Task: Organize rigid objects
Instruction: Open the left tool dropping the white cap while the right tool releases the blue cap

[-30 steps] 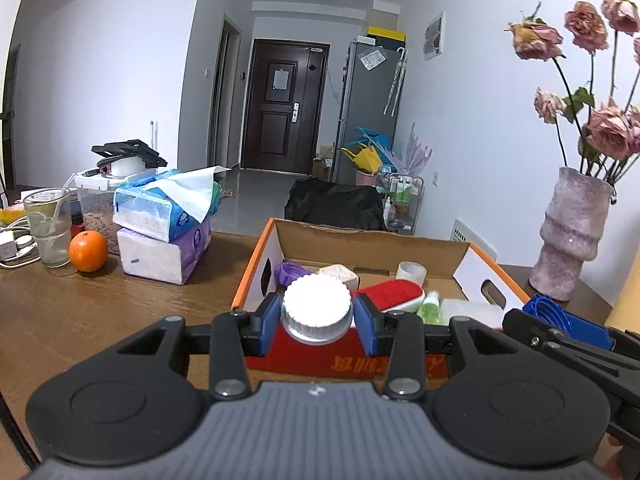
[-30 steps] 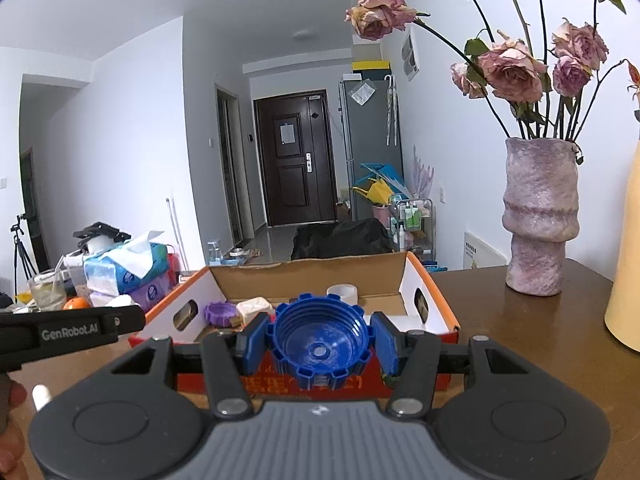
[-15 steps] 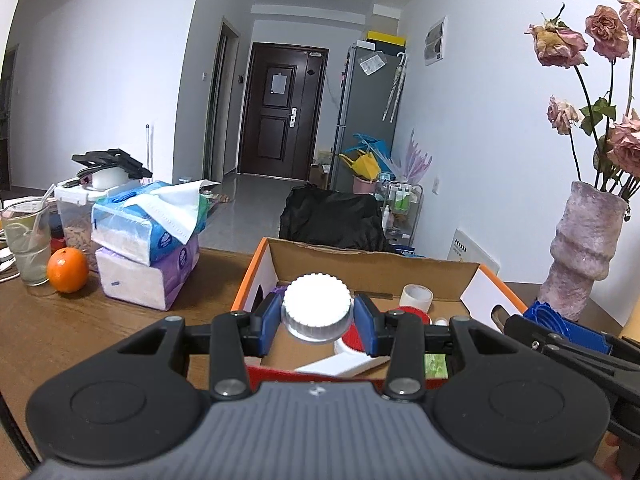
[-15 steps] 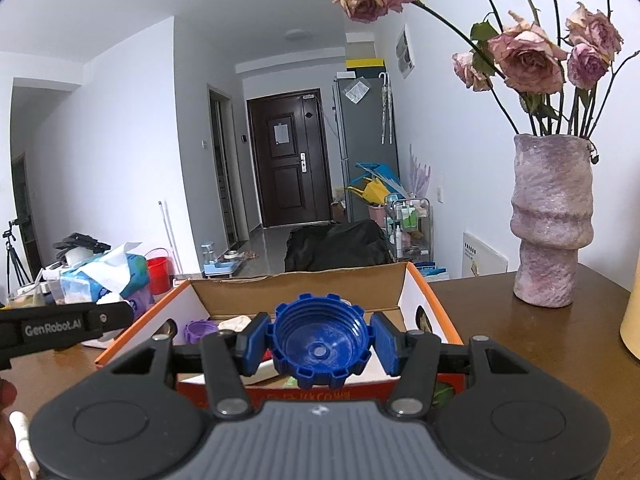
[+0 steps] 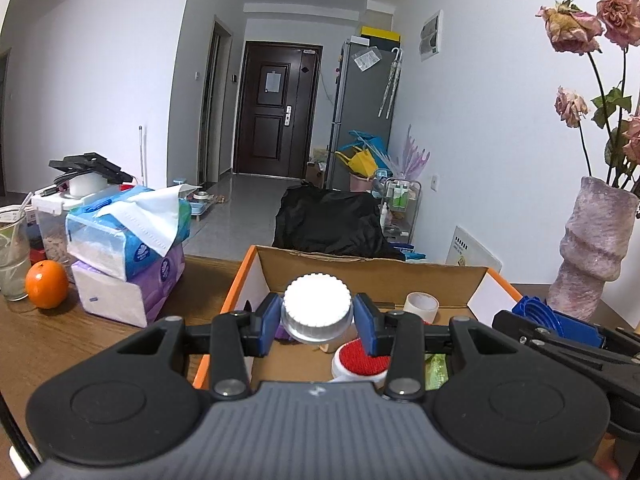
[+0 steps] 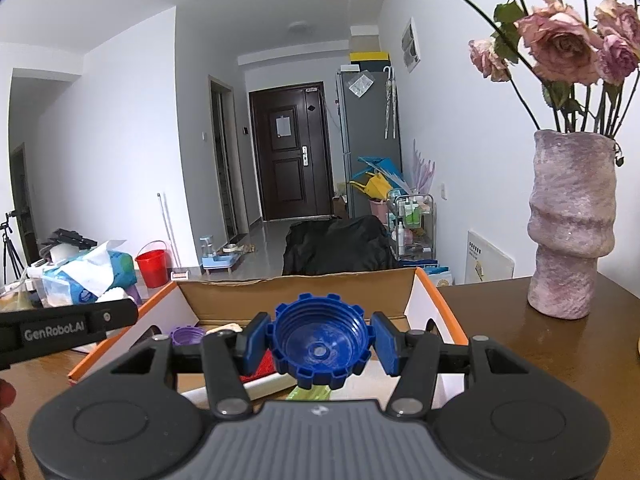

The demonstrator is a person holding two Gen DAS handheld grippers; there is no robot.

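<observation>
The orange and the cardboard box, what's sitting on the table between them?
In the left wrist view, two stacked tissue packs sit between the orange and the cardboard box.

My left gripper (image 5: 317, 316), black with blue pads, clamps a white ribbed cap (image 5: 317, 309); my right gripper (image 6: 320, 350), the same colours, clamps a blue notched cap (image 6: 320, 349). The cardboard box (image 5: 372, 270) is brown inside with orange edges. An orange (image 5: 46, 289) sits at left; the vase (image 6: 570, 224) is mottled mauve.
</observation>
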